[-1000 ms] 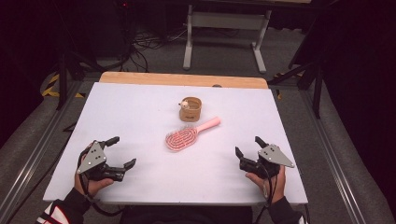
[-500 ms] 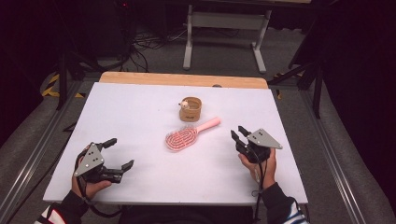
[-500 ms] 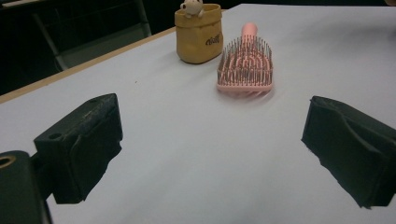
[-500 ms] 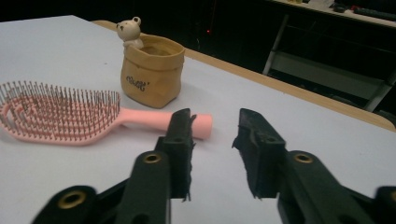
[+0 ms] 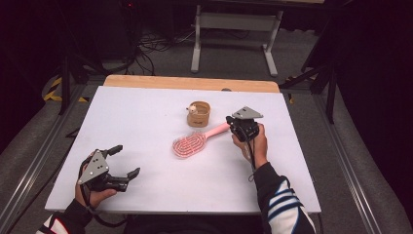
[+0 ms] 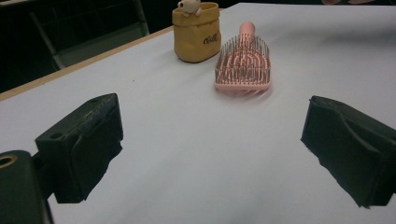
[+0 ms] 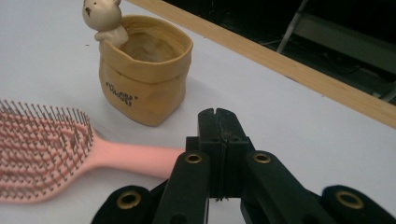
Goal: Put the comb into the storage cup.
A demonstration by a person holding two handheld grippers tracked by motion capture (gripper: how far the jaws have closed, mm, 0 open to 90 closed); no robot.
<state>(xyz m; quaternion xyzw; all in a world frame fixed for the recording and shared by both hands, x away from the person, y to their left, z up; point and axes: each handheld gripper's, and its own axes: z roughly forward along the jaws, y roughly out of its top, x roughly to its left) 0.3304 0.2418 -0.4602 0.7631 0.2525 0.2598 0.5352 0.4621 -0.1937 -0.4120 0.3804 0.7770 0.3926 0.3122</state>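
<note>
A pink hairbrush (image 5: pixel 195 142) lay bristles up near the middle of the white table (image 5: pixel 146 122), its handle pointing toward the right gripper (image 5: pixel 234 126). That gripper's jaws had just been closing and met with nothing between them, poised over the handle's end. Just beyond the brush stood a small tan pouch-shaped cup (image 5: pixel 198 113) with a bear figure (image 7: pixel 103 18) on its rim. The left gripper (image 5: pixel 124 161) rested near the table's front edge, jaws spread wide and empty.
</note>
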